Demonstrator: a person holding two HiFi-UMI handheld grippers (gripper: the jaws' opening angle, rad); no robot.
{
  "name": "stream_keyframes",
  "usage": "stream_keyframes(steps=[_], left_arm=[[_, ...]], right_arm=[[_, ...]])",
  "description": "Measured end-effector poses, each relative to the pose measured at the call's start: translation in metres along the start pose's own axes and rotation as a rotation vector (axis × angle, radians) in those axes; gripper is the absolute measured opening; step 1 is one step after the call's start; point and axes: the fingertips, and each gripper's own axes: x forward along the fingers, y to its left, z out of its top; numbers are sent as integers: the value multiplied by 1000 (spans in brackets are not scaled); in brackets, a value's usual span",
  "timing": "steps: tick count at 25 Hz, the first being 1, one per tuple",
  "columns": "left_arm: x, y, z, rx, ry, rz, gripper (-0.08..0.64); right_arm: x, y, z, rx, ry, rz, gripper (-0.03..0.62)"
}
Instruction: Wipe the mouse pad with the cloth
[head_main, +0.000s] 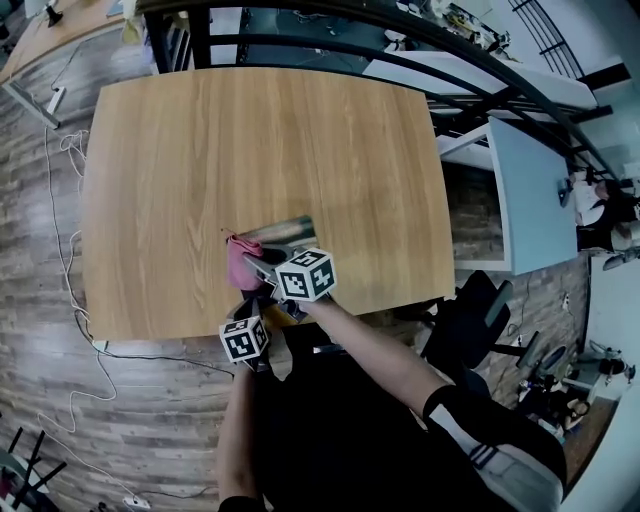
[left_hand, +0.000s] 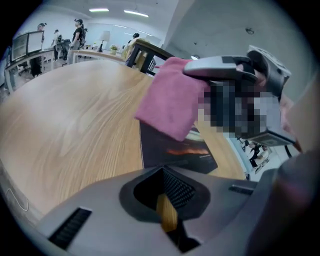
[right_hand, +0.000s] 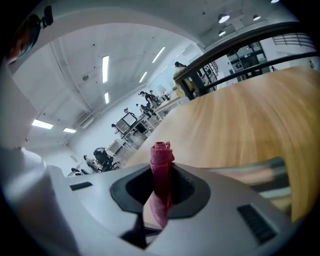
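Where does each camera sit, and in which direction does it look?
Left gripper view: rides the left gripper, facing along its closed jaws over the mouse pad toward the right gripper and cloth.
Right gripper view: rides the right gripper, facing along jaws shut on the cloth, across the table toward an office.
Head view: on the person's head, facing steeply down; both forearms and grippers show.
Shared: all three show cloth and table.

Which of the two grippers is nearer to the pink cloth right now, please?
Right. The right gripper is shut on the pink cloth, holding it by the mouse pad. The left gripper, shut and empty, sits short of the cloth, nearer the person.
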Motion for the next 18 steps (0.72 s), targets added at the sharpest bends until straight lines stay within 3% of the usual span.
stream_keyframes(steps=[5, 9, 18], left_arm=[[2, -5, 2, -7, 16, -10, 23], [1, -3, 0, -19, 27, -8, 23], [-1, 1, 4, -19, 25, -5, 23]], right_arm=[[46, -21, -46, 77, 136, -44, 67], [55, -44, -73, 62, 220, -125, 67], [43, -68, -74, 38, 242, -175, 67]])
